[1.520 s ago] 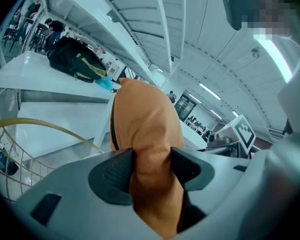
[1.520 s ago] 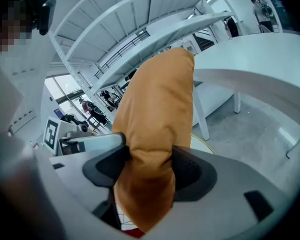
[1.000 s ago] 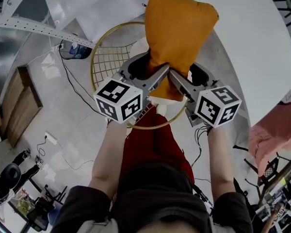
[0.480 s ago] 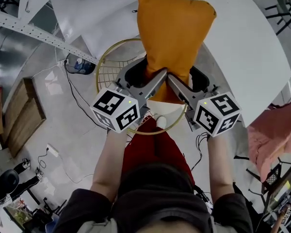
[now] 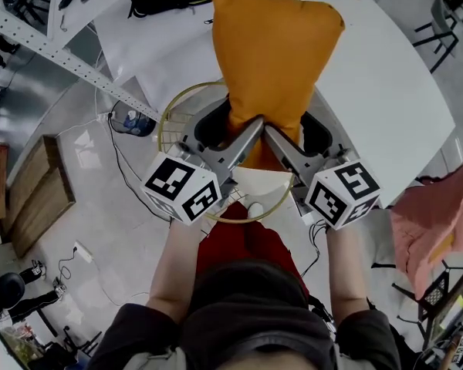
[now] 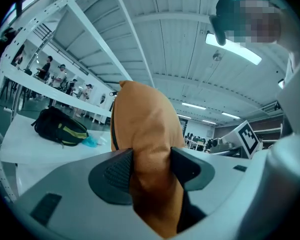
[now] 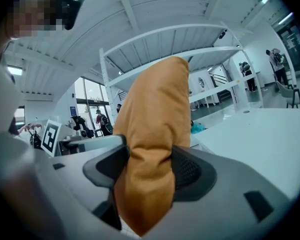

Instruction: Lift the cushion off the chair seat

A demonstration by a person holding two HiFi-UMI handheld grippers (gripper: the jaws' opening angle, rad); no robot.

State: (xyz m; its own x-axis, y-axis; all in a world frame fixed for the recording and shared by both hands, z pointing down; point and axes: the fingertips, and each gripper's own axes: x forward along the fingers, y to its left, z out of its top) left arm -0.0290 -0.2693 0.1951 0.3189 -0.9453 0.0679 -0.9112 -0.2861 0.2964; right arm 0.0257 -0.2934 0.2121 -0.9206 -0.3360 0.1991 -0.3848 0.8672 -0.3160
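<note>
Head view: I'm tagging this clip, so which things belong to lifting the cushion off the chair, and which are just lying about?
Job: cushion, chair, left gripper and right gripper, both clamped on the cushion.
Lying about: backpack, table, pink cloth, wooden board.

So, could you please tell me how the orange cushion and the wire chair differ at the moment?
The cushion is soft orange fabric; the chair is a gold hoop with an open wire grid. The cushion stands on edge, pinched near its lower end by the left tongs and right tongs; the chair sits beneath it, gripped by nothing. Nothing plain is shared.
</note>
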